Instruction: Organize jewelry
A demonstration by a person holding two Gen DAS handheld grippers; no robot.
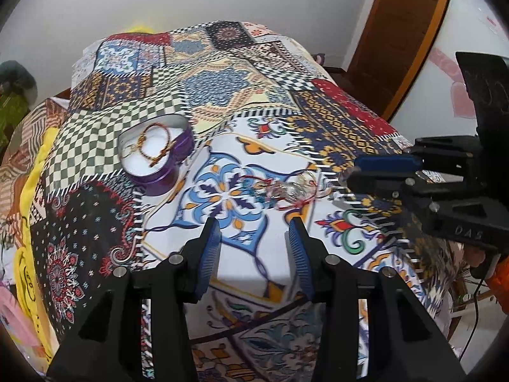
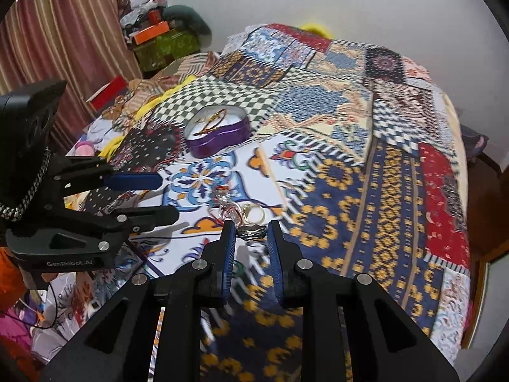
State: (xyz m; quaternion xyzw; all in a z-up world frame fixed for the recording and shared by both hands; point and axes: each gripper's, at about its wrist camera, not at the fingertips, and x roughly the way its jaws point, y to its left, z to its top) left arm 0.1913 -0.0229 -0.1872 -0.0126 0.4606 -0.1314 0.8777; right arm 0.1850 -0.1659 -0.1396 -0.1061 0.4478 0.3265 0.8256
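Closest to us in the right wrist view, our right gripper (image 2: 251,234) has its blue pads drawn narrow around a dark silver ring (image 2: 252,233), which spans the gap at the fingertips and looks pinched from both sides. No earlier view tells us more, so we say only that the ring is held. Just beyond those fingertips lies a small heap of jewelry (image 2: 237,210): clear glassy pieces, a red thread and a pale ring, loose on the white and blue patch of the patterned bedspread (image 2: 366,165).

Our left gripper (image 1: 253,234) hangs over the same patch with its pads a moderate way apart and nothing between them. The jewelry heap (image 1: 288,189) sits ahead of it and a little toward the right gripper (image 1: 351,175), which comes in from the right side of that view, its tips at the heap's far edge.

Ahead and to the left of the left gripper stands a purple heart-shaped tin (image 1: 156,156), open, lined in white, resting on the green checked patch. A gold and dark red bracelet (image 1: 154,145) lies curled inside it. From the right gripper, the tin (image 2: 218,135) is farther off, beyond the heap and slightly to the left.
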